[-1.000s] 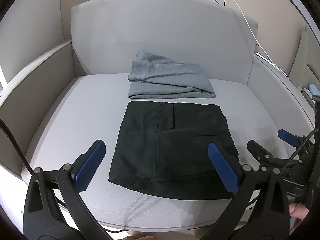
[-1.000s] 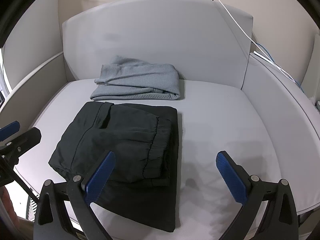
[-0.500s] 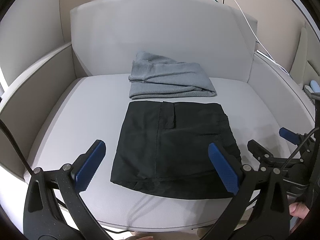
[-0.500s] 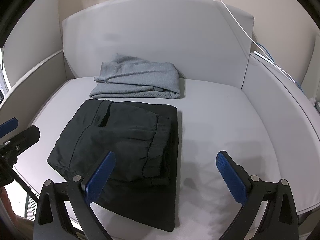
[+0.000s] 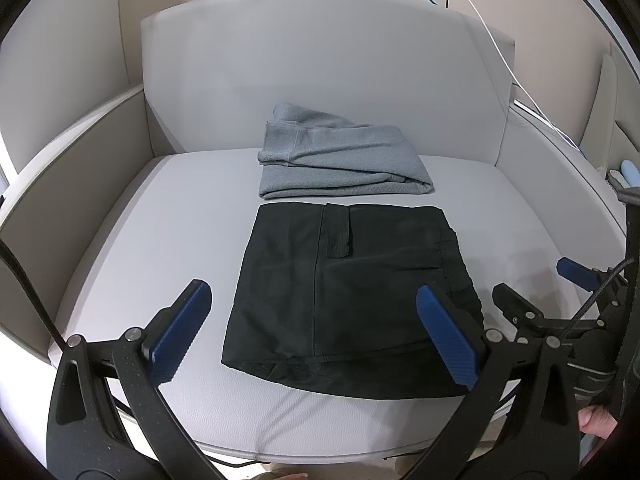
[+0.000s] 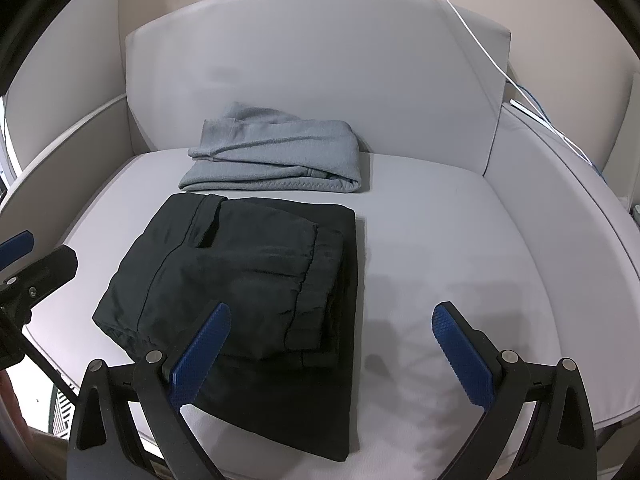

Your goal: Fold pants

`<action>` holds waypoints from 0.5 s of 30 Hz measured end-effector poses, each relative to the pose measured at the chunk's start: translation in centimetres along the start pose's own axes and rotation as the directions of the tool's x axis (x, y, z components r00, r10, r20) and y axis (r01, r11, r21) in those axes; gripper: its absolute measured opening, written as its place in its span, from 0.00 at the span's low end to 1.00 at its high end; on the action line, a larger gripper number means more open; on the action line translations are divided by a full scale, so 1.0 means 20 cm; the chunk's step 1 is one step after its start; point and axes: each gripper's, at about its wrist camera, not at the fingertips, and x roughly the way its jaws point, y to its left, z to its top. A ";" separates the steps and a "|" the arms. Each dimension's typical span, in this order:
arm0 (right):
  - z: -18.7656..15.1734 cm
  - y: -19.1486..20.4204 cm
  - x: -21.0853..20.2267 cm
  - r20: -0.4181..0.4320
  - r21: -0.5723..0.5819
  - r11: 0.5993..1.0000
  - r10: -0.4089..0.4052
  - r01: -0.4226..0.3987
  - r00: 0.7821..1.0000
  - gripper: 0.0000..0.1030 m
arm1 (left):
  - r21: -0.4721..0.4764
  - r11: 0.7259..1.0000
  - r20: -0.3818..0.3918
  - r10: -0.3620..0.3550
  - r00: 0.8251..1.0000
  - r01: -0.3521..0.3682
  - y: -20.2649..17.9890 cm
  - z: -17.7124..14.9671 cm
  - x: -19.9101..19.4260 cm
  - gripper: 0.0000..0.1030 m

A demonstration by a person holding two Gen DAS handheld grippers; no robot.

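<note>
Black pants (image 5: 352,292) lie folded on the sofa seat (image 5: 160,232), just ahead of both grippers. Left gripper (image 5: 312,332) straddles them squarely; right gripper (image 6: 330,350) sits off their right edge. Both jaws wide, empty.

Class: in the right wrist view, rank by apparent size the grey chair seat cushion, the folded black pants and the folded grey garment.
1. Grey chair seat cushion
2. Folded black pants, though nearness to the camera enlarges them
3. Folded grey garment, farther back
</note>
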 end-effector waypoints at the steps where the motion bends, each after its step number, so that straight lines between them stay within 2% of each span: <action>1: 0.00 0.00 0.00 -0.001 -0.001 1.000 0.000 0.000 1.000 1.00 | -0.001 1.000 0.000 0.001 1.000 -0.001 0.00 0.00 0.00 0.99; 15: -0.01 0.00 0.01 -0.007 -0.008 1.000 0.000 0.000 1.000 1.00 | 0.001 1.000 -0.001 0.000 1.000 0.000 0.00 0.00 0.00 0.99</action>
